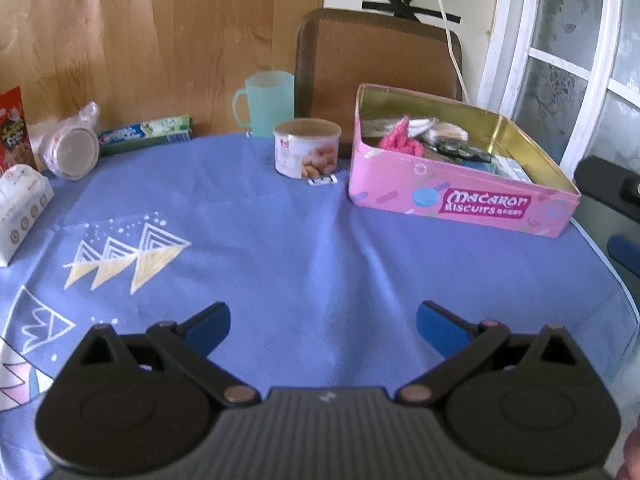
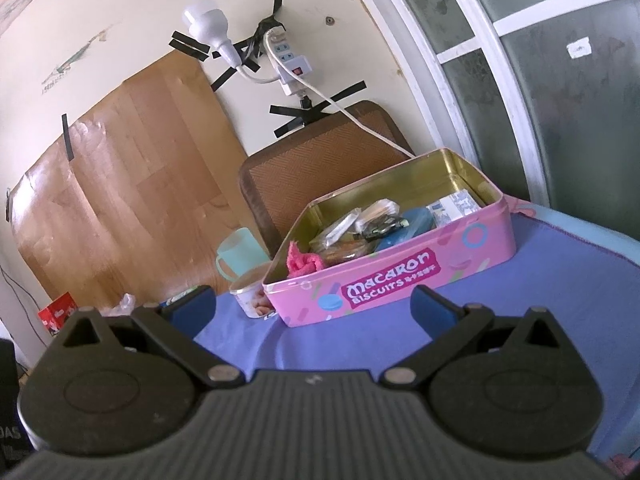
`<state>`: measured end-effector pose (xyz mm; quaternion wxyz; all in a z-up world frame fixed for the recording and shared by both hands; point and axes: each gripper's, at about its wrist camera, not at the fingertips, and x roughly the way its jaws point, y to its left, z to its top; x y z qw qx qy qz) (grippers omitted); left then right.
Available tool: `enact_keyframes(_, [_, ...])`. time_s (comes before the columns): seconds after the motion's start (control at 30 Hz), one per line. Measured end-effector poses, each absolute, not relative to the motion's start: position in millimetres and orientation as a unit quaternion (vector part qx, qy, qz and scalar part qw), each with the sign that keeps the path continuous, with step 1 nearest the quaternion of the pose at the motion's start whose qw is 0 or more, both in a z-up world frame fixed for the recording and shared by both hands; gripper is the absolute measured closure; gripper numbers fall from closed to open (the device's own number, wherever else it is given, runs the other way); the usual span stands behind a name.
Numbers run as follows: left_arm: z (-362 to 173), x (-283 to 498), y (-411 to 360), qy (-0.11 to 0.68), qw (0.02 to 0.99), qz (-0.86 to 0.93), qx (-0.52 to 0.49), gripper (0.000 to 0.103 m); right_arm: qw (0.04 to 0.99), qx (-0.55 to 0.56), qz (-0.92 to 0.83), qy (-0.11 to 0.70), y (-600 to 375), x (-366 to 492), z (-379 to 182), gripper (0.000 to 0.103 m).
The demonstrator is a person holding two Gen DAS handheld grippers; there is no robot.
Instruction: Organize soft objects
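Note:
A pink "Macaron Biscuits" tin stands open on the blue tablecloth at the right; it also shows in the right wrist view. Inside lie a pink knitted cloth, wrapped packets and other small items. My left gripper is open and empty, low over the cloth, well in front of the tin. My right gripper is open and empty, raised and tilted, just in front of the tin's labelled side.
A round snack can stands left of the tin, a teal mug behind it. A foil box, a bagged stack of cups, a red cereal box and a white packet line the left. A brown chair stands behind.

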<state>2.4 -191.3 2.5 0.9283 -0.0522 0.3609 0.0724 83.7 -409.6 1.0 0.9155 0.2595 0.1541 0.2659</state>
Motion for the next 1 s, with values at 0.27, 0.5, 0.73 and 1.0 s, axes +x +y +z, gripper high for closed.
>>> enact_keyframes(0.27, [-5.5, 10.0, -185.3, 0.378, 0.921, 0.082, -0.054, 0.0, 0.911, 0.255, 0.282, 0.159, -399.1, 98.9, 0.2, 0.0])
enact_keyframes(0.5, [-9.0, 17.8, -187.5, 0.379, 0.921, 0.086, -0.042, 0.0, 0.91, 0.253, 0.282, 0.168, -394.5, 105.0, -5.9, 0.0])
enact_keyframes(0.73, [-12.4, 21.6, -190.7, 0.374, 0.923, 0.09, -0.019, 0.0, 0.909, 0.255, 0.278, 0.176, -392.3, 109.9, -10.4, 0.0])
enact_keyframes(1.0, [-12.9, 23.7, -189.0, 0.366, 0.926, 0.096, -0.008, 0.0, 0.916, 0.24, 0.272, 0.17, -386.2, 107.7, -12.0, 0.0])
